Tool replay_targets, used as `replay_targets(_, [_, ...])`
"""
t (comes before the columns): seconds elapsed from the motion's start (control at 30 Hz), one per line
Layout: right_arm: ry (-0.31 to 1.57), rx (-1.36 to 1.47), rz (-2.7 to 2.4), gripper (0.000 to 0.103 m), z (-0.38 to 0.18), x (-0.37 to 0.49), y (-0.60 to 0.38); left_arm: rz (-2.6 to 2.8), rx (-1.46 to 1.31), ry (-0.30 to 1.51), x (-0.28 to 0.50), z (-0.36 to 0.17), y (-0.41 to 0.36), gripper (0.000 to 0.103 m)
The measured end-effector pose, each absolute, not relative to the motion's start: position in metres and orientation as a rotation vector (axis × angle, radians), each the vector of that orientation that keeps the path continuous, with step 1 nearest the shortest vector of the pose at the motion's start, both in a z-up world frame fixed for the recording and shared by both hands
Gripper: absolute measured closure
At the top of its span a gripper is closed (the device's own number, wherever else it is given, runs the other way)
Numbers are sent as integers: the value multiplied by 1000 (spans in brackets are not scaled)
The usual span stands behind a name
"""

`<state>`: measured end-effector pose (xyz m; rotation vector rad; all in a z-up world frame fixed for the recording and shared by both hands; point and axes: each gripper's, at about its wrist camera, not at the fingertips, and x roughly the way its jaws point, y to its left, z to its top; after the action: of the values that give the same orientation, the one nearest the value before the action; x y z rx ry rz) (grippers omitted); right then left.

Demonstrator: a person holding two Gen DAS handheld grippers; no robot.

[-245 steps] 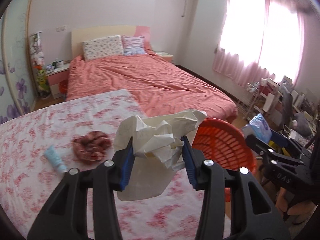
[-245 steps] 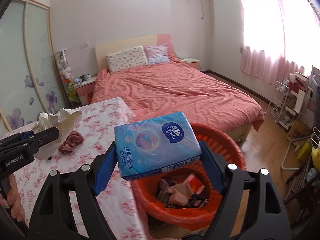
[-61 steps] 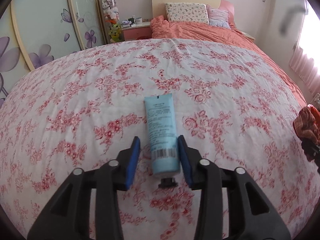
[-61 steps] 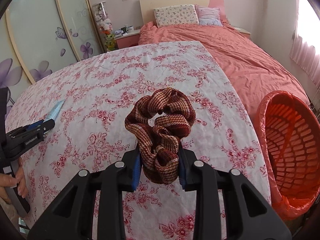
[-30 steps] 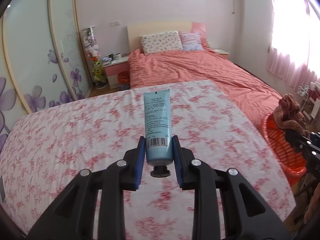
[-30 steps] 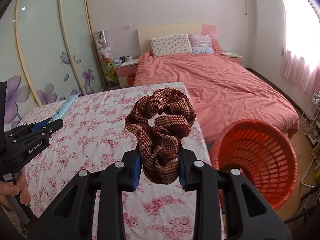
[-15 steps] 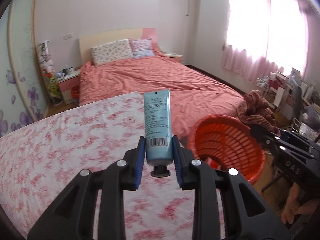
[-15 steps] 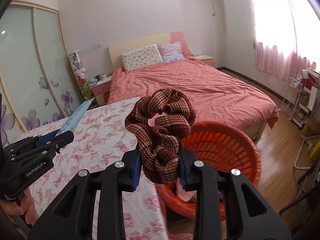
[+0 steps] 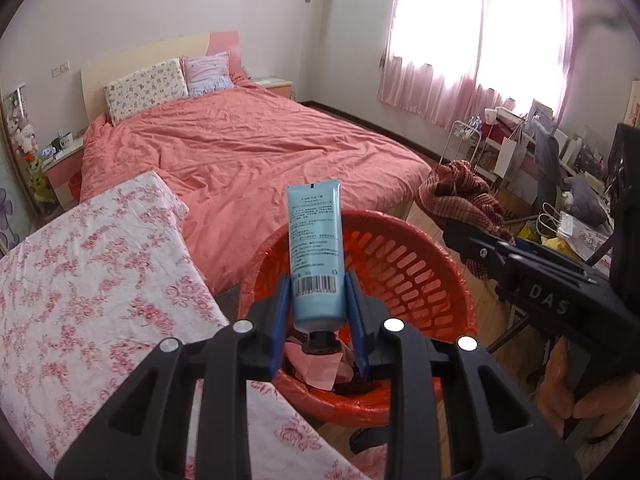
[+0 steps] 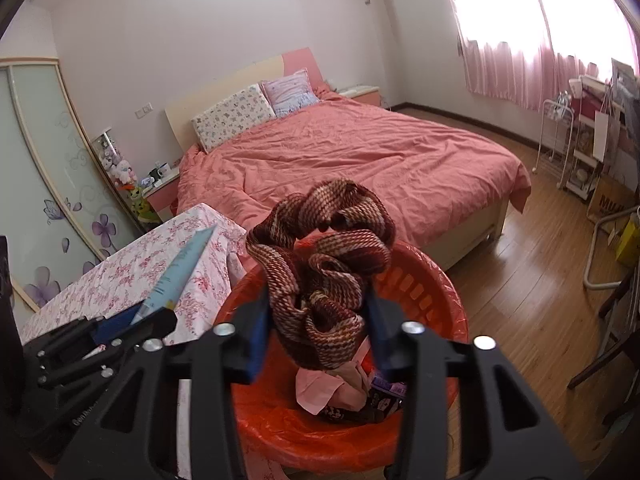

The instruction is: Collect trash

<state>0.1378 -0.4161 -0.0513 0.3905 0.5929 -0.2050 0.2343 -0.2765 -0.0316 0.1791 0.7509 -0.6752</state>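
Both tools now hang over the red plastic basket. The right tool has just been opening, so its striped brown scrunchie sits loose between the jaws, ready to fall. The left tool grips the blue tube; beyond lies the floral table, now bare.

The left gripper points forward and downward, its blue pads pressed on the sides of a tube that stands up between them. The right gripper also tilts downward; its jaws have just been opening, and a scrunchie sits between the pads, the right pad standing apart from the cloth. In the left wrist view a hand grips the right gripper's handle, fingers curled round it.
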Motion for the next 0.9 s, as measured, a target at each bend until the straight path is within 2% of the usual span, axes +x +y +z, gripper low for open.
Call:
replay_targets(0.07, [600, 399, -203, 43, -56, 140, -422, -661, 176, 770, 242, -41, -280, 59])
replay_targets(0.13, [607, 397, -208, 38, -61, 140, -422, -641, 167, 779, 248, -47, -277, 54])
replay_targets(0.27, [605, 401, -218, 29, -64, 134, -424, -583, 164, 783, 253, -52, -256, 50])
replay_targets(0.33, [587, 363, -235, 28, -57, 126, -414, -556, 169, 761, 249, -47, -245, 46])
replay_targets(0.53, [458, 223, -293, 3, -23, 90, -377, -467, 161, 633, 209, -16, -190, 25])
replay_targets(0.73, [368, 91, -371, 2, 0, 45, -325, -354, 126, 534, 150, 10, -126, 5])
replay_targets(0.9, [338, 74, -414, 2, 0, 9, -294, -253, 112, 474, 105, 17, -86, 4])
